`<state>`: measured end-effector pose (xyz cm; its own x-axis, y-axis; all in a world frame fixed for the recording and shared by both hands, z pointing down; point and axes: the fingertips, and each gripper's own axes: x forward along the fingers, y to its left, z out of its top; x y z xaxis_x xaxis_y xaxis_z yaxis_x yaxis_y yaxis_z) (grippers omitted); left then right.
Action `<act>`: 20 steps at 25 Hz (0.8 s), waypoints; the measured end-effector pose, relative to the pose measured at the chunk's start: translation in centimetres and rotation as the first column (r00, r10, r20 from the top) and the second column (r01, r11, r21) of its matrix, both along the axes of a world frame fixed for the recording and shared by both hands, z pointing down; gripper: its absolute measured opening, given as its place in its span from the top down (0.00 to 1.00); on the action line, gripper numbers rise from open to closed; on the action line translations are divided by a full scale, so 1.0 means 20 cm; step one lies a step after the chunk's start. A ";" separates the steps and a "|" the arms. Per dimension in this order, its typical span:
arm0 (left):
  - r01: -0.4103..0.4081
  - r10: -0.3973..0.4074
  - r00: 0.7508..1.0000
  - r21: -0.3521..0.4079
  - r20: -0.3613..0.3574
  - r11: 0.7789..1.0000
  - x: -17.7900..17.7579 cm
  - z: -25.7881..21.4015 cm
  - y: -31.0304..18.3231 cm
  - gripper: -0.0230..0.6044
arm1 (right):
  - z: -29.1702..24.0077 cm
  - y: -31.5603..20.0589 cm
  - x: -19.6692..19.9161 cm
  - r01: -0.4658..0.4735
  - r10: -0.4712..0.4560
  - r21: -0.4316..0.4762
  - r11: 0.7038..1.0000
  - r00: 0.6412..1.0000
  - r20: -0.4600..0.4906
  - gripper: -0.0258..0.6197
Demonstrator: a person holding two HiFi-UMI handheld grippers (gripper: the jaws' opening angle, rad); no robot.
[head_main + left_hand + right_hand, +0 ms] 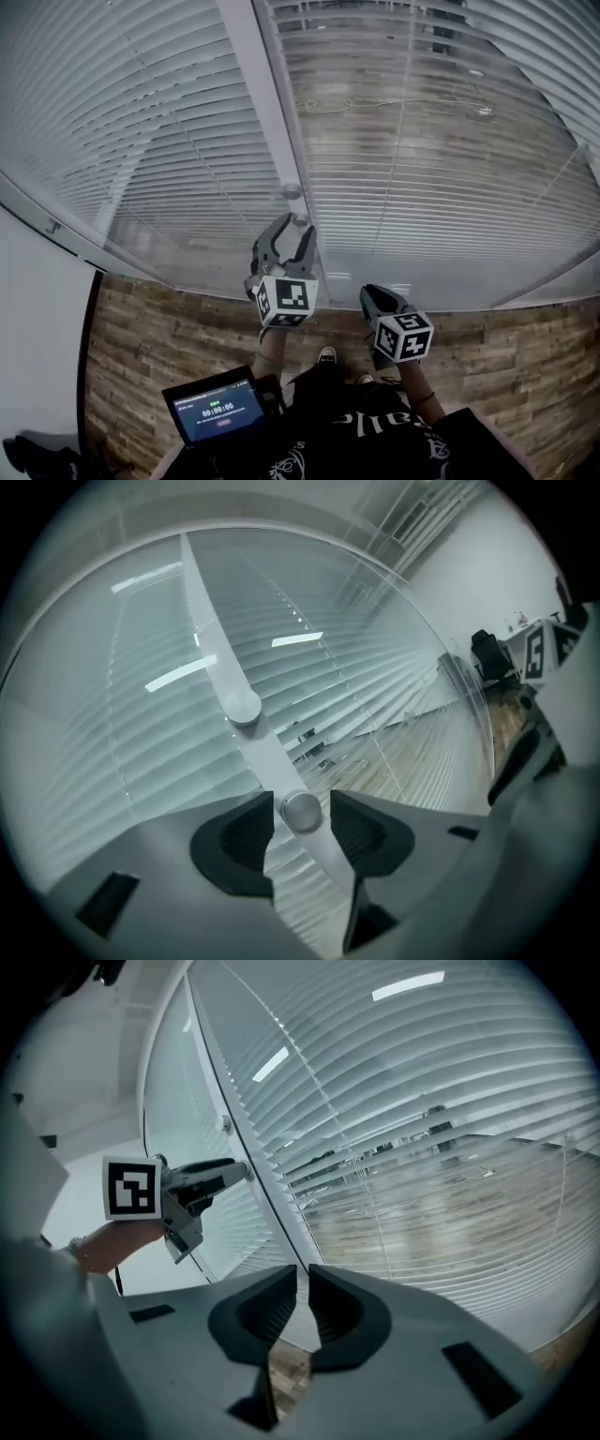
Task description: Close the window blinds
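Closest in, the left gripper (302, 802) has its jaws spread, and a round metal knob (302, 811) sits squarely between the two dark pads. A thin gap shows on either side of it, so the pads flank the knob without pinching it. The knob is mounted on the pale upright post (211, 639) that divides the two glazed panes. A second knob (244, 707) of the same kind sits further up that post, above and left of centre in the left gripper view.

The right gripper (302, 1283) has its jaws drawn almost together, with only a narrow slit between them and nothing in it. It hangs apart from the post, pointing at the foot of the right-hand pane. In the head view it is lower and to the right of the left one.

The blinds sit behind the glass. The left-pane blinds (141, 141), at the upper left of the head view, look pale and nearly opaque, which I take to mean they are largely turned shut. The right-pane blinds (422, 187), at the upper right, let the wood floor beyond show between the slats, so they look open.

By my reading the job is partway at best, with the right pane left to close. Which knob turns which blind I cannot tell. At the lower left of the head view is a laptop (216, 411) with a lit screen.
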<state>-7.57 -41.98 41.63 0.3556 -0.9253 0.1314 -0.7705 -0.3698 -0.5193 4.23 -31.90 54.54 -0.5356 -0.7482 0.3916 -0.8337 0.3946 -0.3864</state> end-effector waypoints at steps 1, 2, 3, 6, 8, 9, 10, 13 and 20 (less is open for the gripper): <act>-0.002 0.002 1.000 0.003 0.022 1.000 0.01 0.01 -0.01 0.67 | 0.00 0.00 0.00 -0.006 0.006 -0.005 1.000 1.000 -0.001 0.88; 0.001 -0.001 0.999 0.007 0.042 1.000 0.01 0.02 -0.03 0.68 | 0.01 0.00 0.01 -0.011 0.011 -0.009 1.000 1.000 -0.001 0.88; 0.006 -0.007 0.998 0.012 0.058 1.000 0.01 0.03 -0.04 0.69 | 0.01 0.00 0.01 -0.015 0.015 -0.013 1.000 1.000 -0.002 0.88; 0.013 -0.014 0.998 0.018 0.055 1.000 -0.01 0.03 -0.05 0.75 | 0.03 0.00 0.01 -0.021 0.021 -0.023 1.000 1.000 -0.004 0.88; 0.015 -0.015 1.000 -0.005 0.005 1.000 -0.01 0.03 -0.05 0.75 | 0.04 0.00 0.02 -0.026 0.026 -0.030 0.999 1.000 -0.008 0.88; 0.016 -0.018 0.998 -0.031 -0.053 0.999 -0.01 0.02 -0.05 0.75 | 0.05 0.01 0.02 -0.027 0.027 -0.035 0.999 1.000 -0.008 0.88; 0.012 -0.021 0.989 -0.067 -0.144 0.998 -0.01 0.01 -0.05 0.76 | 0.06 0.02 0.02 -0.026 0.026 -0.038 0.999 1.000 -0.008 0.88; -0.034 -0.062 0.876 -0.189 -0.478 0.981 -0.03 -0.02 -0.05 0.76 | 0.06 0.03 0.00 -0.016 0.016 -0.044 0.999 1.000 -0.002 0.88; -0.303 -0.223 0.184 -0.272 -0.957 0.913 -0.07 0.01 -0.07 0.76 | 0.07 0.06 -0.02 0.003 -0.003 -0.043 0.999 1.000 0.000 0.88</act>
